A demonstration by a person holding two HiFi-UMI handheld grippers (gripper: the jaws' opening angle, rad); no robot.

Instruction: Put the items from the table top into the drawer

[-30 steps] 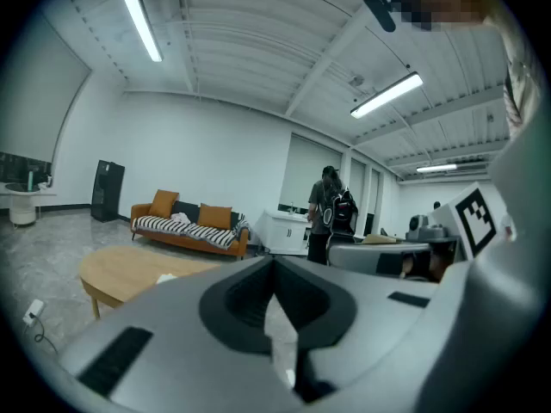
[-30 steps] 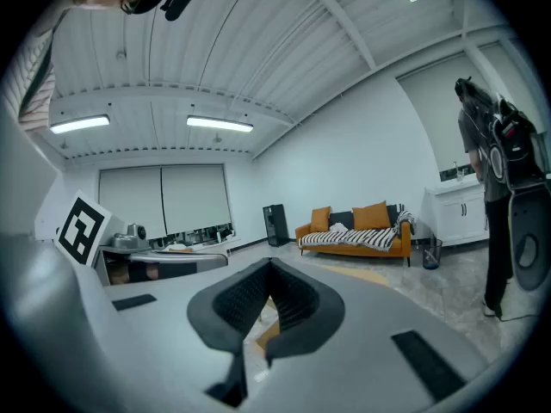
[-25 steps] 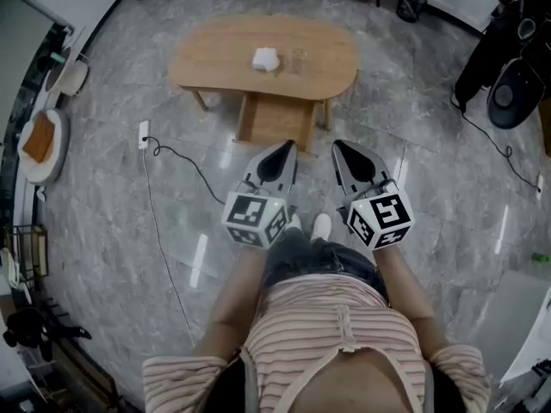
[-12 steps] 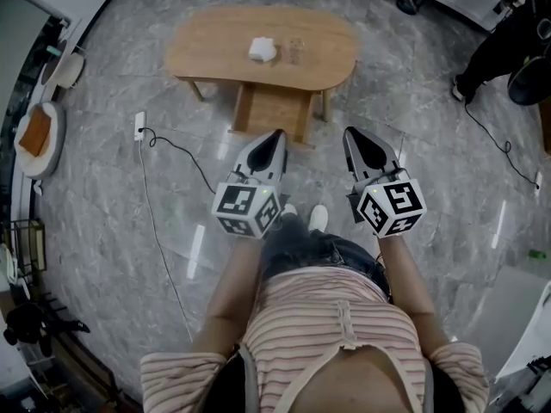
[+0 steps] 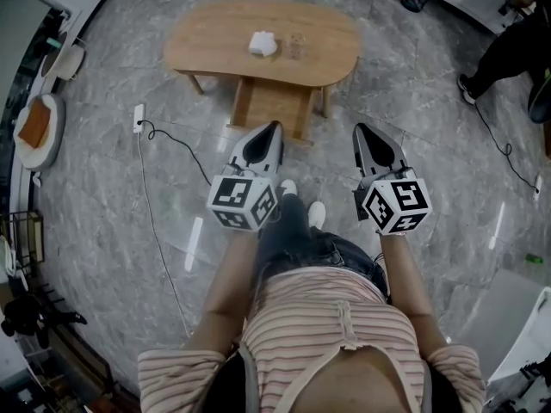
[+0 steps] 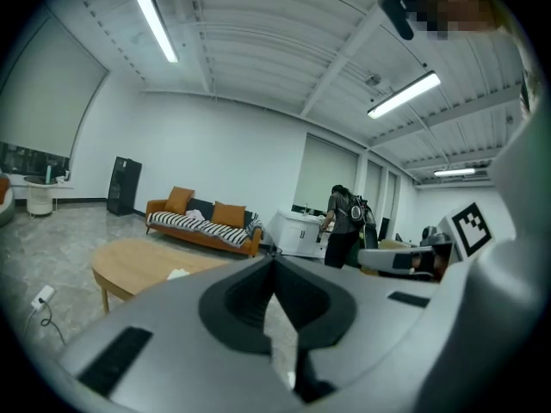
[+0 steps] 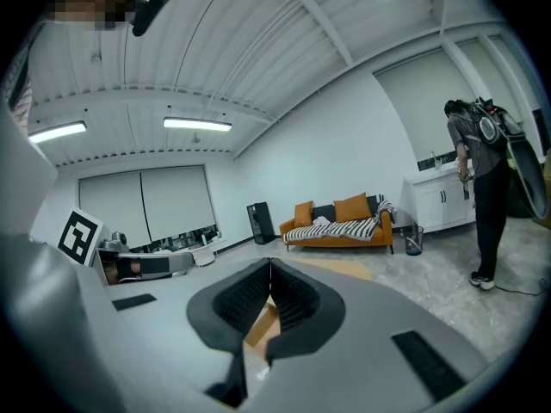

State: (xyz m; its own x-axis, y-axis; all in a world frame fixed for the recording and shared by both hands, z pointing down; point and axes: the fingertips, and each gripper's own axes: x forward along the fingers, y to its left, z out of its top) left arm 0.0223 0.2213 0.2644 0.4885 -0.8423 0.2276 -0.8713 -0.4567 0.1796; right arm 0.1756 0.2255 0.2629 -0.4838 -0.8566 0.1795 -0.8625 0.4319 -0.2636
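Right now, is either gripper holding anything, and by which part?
Nothing is held. The left gripper and right gripper are both shut and empty; the white item and glass sit on the table.

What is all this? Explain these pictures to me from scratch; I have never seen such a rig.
No robot here: a person holds a two-jaw gripper in each hand, the left gripper and the right gripper. The marker cubes are part of them. The head view comes from a camera on the person's head, looking down; the two gripper views come from cameras riding on each gripper, looking along its jaws. Both show jaws together with nothing between them, so nothing is held. Ahead stands an oval wooden table with a white crumpled item and a small clear cup on it, and a drawer unit beneath.
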